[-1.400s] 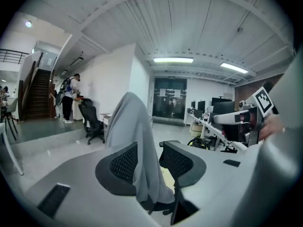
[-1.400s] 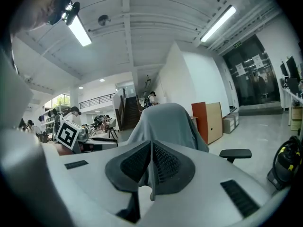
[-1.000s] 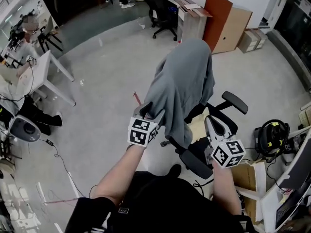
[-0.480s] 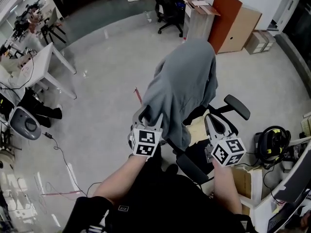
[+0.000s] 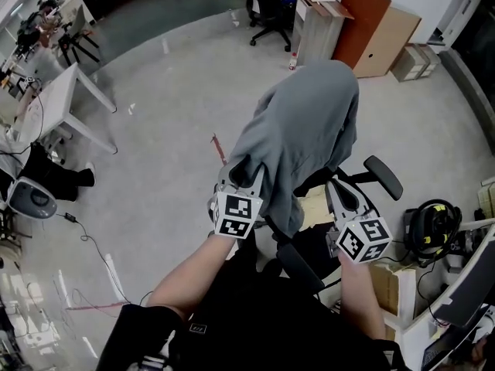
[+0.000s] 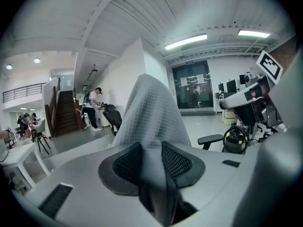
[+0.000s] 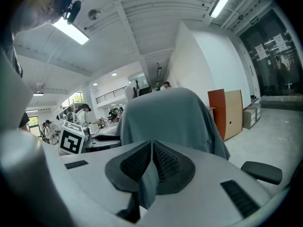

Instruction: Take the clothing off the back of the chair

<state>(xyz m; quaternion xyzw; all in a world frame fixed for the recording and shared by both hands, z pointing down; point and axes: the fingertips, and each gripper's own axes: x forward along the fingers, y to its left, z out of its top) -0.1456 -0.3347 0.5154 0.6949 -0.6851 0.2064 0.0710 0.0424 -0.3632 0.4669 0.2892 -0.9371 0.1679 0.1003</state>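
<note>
A grey garment (image 5: 303,141) hangs over the back of a black office chair (image 5: 384,178) and covers the backrest. My left gripper (image 5: 240,175) is at the garment's lower left edge. In the left gripper view its jaws are closing, and a fold of waffle-textured grey garment (image 6: 152,111) fills the gap and touches both pads. My right gripper (image 5: 341,192) sits at the garment's lower right side by the seat. In the right gripper view the right gripper (image 7: 151,163) is shut on a thin fold of the grey garment (image 7: 173,115).
A white table (image 5: 56,105) stands at the left, with a grey device (image 5: 28,201) and cables (image 5: 91,247) on the floor. Another black chair (image 5: 267,8), an orange board (image 5: 363,23) and boxes (image 5: 407,60) are at the back. A yellow-black device (image 5: 433,221) lies at the right.
My left gripper has come forward onto the garment's lower left edge, and its jaws have narrowed around the cloth. The right gripper has shifted slightly while still pinching the cloth.
</note>
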